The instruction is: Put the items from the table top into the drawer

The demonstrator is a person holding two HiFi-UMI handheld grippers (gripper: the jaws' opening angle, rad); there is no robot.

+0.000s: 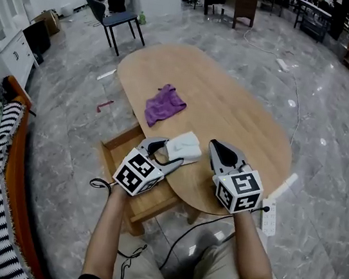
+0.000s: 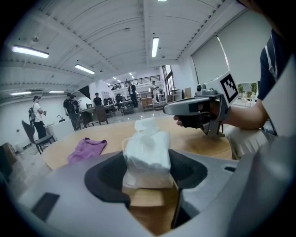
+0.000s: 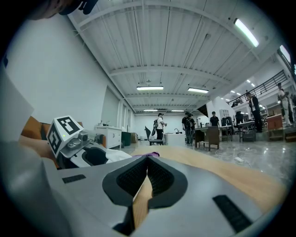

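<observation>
Left gripper (image 1: 171, 154): closed on the white tissue pack (image 1: 185, 147), with a pad pressing each side and the pack seated in the jaw mouth.
Pack position: at the left gripper's tips, over the near edge of the table (image 1: 231, 105). I cannot tell whether its underside is clear of the wood.
Right gripper (image 1: 220, 147): just to the right of the left one. Its jaws are pressed together with nothing between them, and it points level across the tabletop.
Drawer (image 1: 120, 148): pulled open below the left gripper and a little to its left, under the table edge.
Purple cloth (image 1: 164, 104): ahead of the left gripper and slightly left, well apart from it, lying crumpled on the wood.
Risk, grip: the pack is soft, so the pads may squash it rather than hold it. A quick swing could then let it slide out forward.
Risk, edge: on the way down, the pack's far end could catch the table rim or the drawer's front rail and twist out of the jaws.
Risk, cable: a lead hangs near the left forearm beside the drawer and could snag on a low reach.
Risk, crowding: the two grippers sit close together, so a leftward drift of the right one would knock the pack.
Pack axis: the long axis runs along the jaws' line, away from the gripper. The pinch is across the narrow width.
Pack facing: the crumpled tuft side faces up, and the far end points across the table past the cloth's right.
</observation>
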